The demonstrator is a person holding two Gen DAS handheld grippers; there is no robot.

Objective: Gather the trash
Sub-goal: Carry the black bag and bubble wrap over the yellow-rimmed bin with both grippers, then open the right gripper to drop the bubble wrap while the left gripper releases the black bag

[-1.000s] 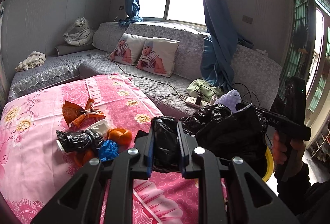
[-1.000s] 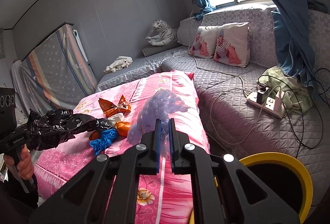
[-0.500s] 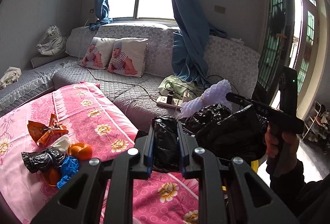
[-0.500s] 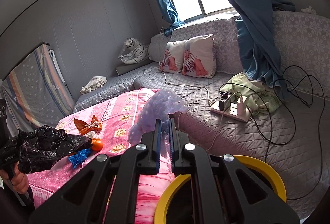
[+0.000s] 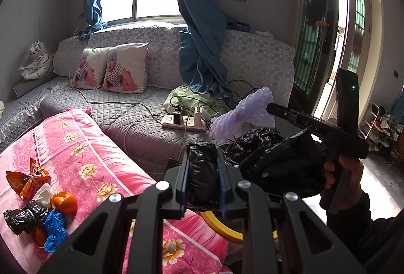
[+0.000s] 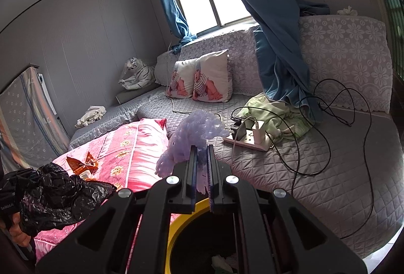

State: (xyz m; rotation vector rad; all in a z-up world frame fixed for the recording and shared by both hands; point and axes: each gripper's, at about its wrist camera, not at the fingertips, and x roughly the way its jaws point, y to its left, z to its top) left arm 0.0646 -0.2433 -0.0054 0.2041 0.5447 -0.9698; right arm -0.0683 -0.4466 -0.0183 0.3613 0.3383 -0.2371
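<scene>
A grey quilted corner sofa [image 5: 141, 120] runs under the window with its blue curtains [image 5: 199, 29], and a pink flowered bed cover [image 5: 83, 163] fills the near left. The left tool [image 5: 202, 175] points level toward the sofa, its fingers clenched on a crumpled black plastic bag [image 5: 280, 163] that billows out to its right. The right tool [image 6: 201, 173], held in a fist seen at the right edge of the left view, is angled slightly down and grasps a lilac foam fruit net [image 6: 194, 135] above the yellow-rimmed trash bin [image 6: 181, 216]. On the bed cover lie an orange snack wrapper [image 5: 25, 176], white tissue, two oranges [image 5: 63, 202], a small black bag [image 5: 24, 217] and a blue glove [image 5: 54, 229], bunched together. A white power strip [image 6: 248, 141] sits on the sofa.
</scene>
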